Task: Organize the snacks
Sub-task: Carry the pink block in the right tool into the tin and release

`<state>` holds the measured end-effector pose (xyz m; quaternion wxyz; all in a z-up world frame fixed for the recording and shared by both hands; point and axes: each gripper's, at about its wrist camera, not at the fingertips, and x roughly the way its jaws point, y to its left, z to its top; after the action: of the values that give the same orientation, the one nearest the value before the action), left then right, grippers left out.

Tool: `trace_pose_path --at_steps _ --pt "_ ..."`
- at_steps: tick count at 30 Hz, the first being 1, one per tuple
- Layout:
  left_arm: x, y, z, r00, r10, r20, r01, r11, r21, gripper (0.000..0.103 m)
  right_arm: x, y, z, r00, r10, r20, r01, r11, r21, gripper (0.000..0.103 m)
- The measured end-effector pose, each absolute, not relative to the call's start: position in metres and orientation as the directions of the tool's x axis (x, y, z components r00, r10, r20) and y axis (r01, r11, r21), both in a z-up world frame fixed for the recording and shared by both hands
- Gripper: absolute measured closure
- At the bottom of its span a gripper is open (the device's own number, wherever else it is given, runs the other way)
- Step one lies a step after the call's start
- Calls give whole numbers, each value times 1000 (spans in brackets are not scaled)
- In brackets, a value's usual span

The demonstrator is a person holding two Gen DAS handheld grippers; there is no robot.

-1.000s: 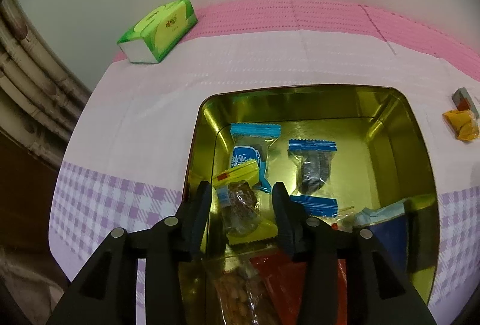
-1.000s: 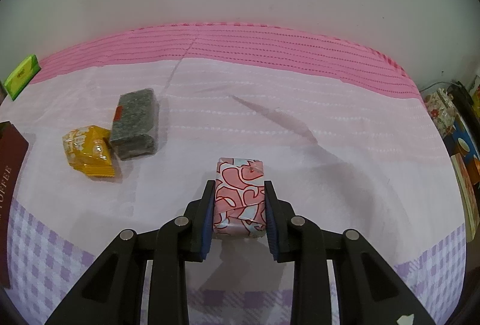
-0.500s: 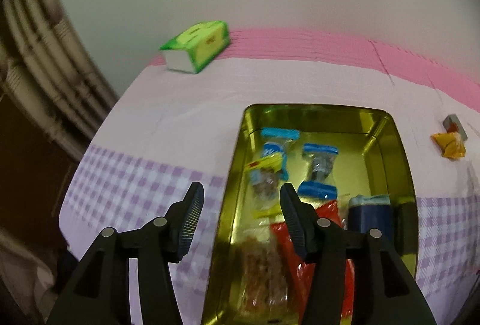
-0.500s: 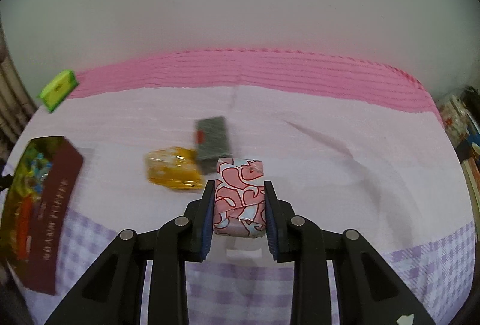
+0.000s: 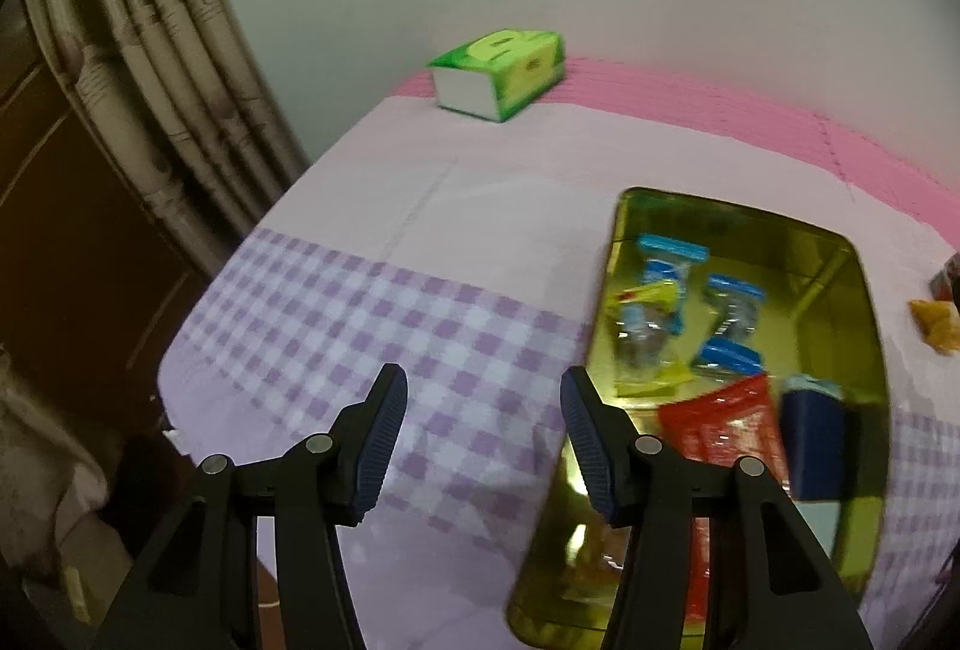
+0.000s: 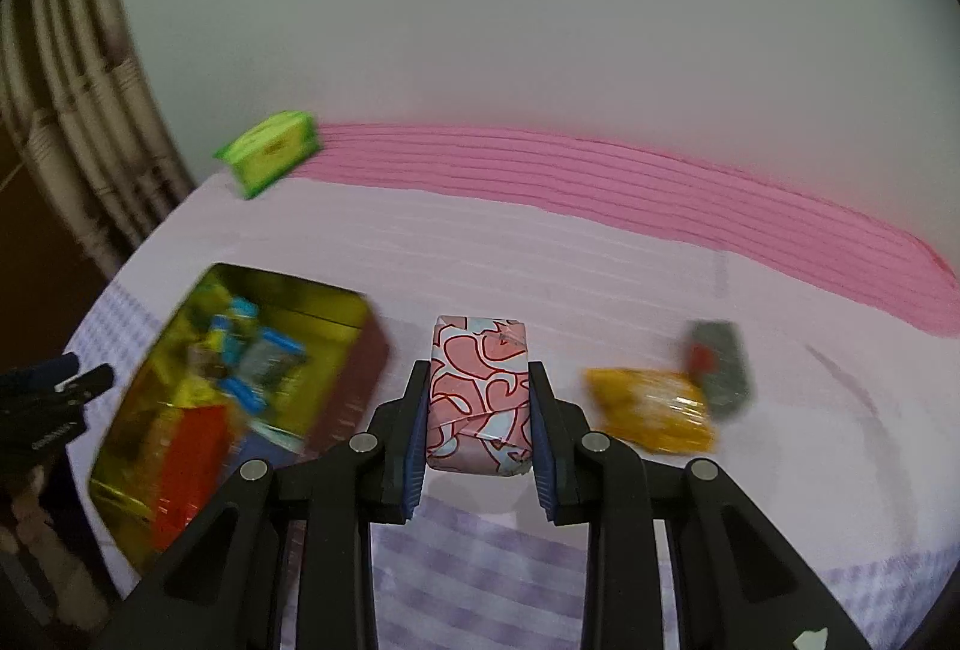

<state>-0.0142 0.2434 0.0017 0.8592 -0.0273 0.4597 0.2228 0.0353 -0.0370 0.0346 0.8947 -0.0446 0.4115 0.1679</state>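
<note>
The right claw (image 6: 480, 410) grips a pink packet (image 6: 479, 395), tin (image 6: 354, 368) at its nine o'clock. The left claw (image 5: 483, 434) gapes empty over the cloth (image 5: 372, 326), tin at three o'clock.

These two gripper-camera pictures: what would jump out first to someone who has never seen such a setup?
Probably the pink-and-white patterned wrapped packet, clamped in the right hand-held gripper at centre, above the cloth. Next, the shiny gold metal tin at the right of the left view, holding blue, yellow and red snack packets. Far back by the wall sits a bright green tissue pack.
</note>
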Motion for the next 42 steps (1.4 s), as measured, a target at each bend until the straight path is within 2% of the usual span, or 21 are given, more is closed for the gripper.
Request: trace_pose_path --at_steps 14,42 --pt "-9 248 -8 442 323 -837 -391 909 144 47 39 54 13 546 286 -787 -449 893 13 76" --pt "-8 260 -10 418 323 -849 -438 891 124 40 59 100 -29 522 176 -834 -442 893 -88 76"
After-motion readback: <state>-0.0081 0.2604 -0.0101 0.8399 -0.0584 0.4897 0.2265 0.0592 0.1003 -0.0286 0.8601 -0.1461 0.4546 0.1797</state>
